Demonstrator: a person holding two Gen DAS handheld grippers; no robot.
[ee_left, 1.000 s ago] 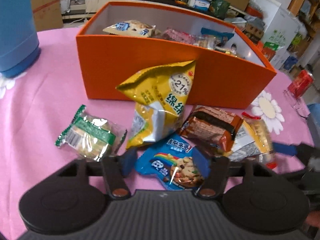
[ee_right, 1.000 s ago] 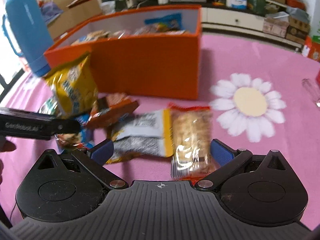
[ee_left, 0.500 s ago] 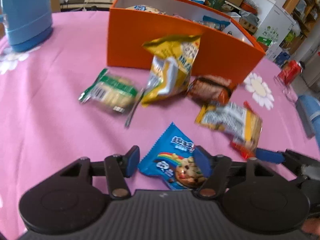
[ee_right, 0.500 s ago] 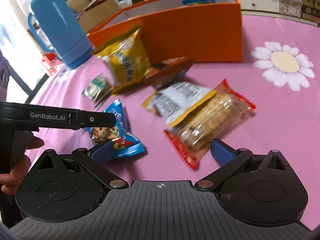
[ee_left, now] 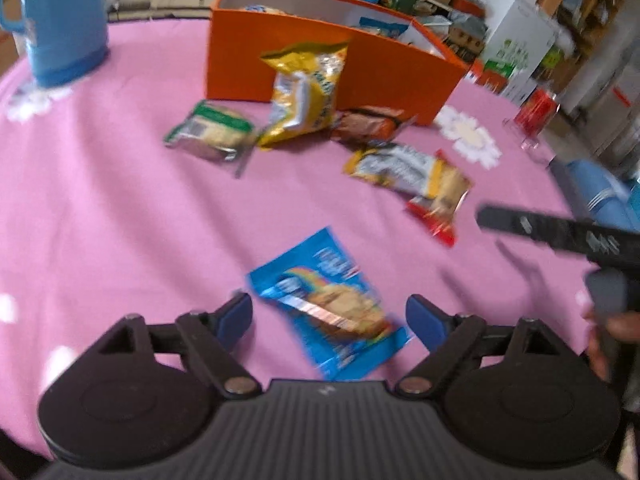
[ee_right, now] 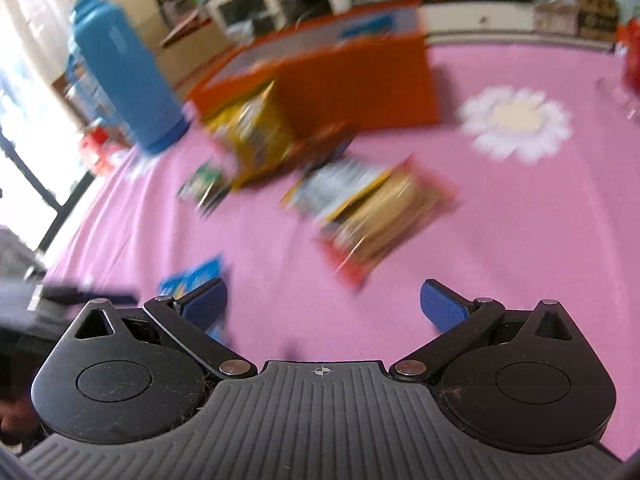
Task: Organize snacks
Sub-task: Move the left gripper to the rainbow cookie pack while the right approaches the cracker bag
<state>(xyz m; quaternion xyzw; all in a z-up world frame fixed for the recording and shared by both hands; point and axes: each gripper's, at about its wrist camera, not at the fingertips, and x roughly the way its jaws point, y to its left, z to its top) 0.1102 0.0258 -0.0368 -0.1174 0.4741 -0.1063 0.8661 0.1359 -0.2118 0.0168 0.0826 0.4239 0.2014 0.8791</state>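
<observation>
An orange box with several snacks inside stands at the far side of the pink table. A yellow bag leans on its front wall. A green packet, a brown packet, a white-yellow packet and a red-edged cracker packet lie in front. A blue cookie packet lies between the open fingers of my left gripper, not pinched. My right gripper is open and empty above bare cloth; the cracker packet lies ahead of it.
A blue thermos stands at the far left, also in the right wrist view. A white daisy print marks the cloth to the right of the box. A red can stands near the right table edge. Shelves and cartons lie beyond.
Both grippers have pulled back from the box and risen. My left gripper has opened wider and the blue cookie packet now lies loose between its fingers. The views are motion-blurred.
</observation>
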